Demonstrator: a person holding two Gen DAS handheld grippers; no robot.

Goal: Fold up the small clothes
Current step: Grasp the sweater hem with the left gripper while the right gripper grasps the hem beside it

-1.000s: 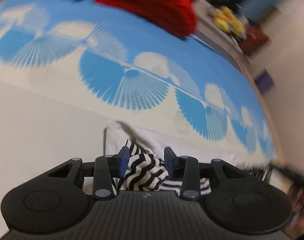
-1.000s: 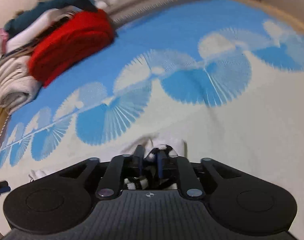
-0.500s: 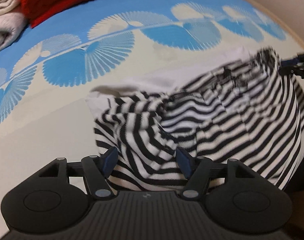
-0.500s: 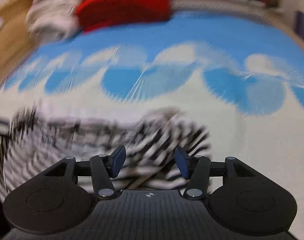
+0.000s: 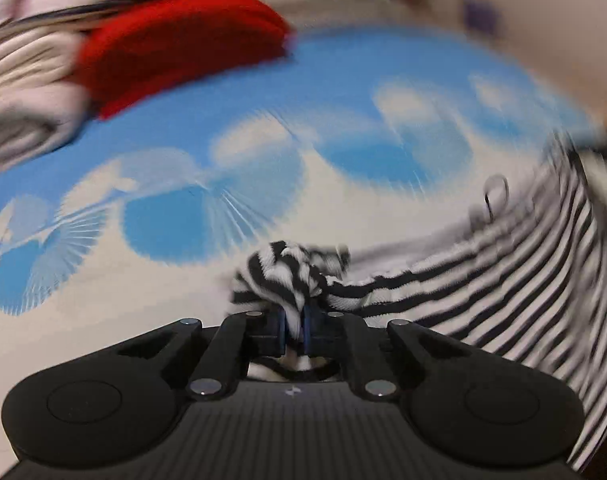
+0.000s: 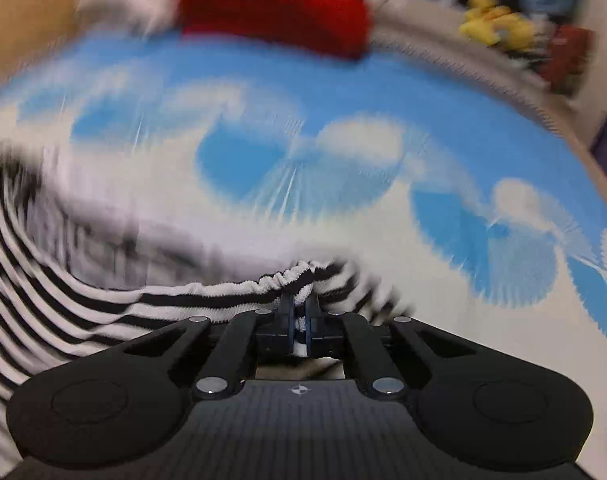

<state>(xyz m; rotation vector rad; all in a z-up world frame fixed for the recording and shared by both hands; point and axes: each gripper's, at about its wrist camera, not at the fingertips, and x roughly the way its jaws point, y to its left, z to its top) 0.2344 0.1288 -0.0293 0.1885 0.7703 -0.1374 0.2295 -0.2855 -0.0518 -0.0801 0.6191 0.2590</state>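
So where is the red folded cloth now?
The red folded cloth lies at the far edge of the blue-patterned mat, upper left in the left wrist view, beside a beige folded pile.

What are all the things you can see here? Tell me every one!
striped garment: one, black and white, stretched between both grippers above the cloth
cloth: one, blue and cream with fan shapes, spread underneath
red folded garment: one, red, far edge of the cloth
pale folded clothes: a stack, cream, beside the red one
yellow toy: yellow, blurred, beyond the cloth
left hand-held gripper: one, black, just closed on a bunched corner of the striped garment
right hand-held gripper: one, black, just closed on its gathered edge
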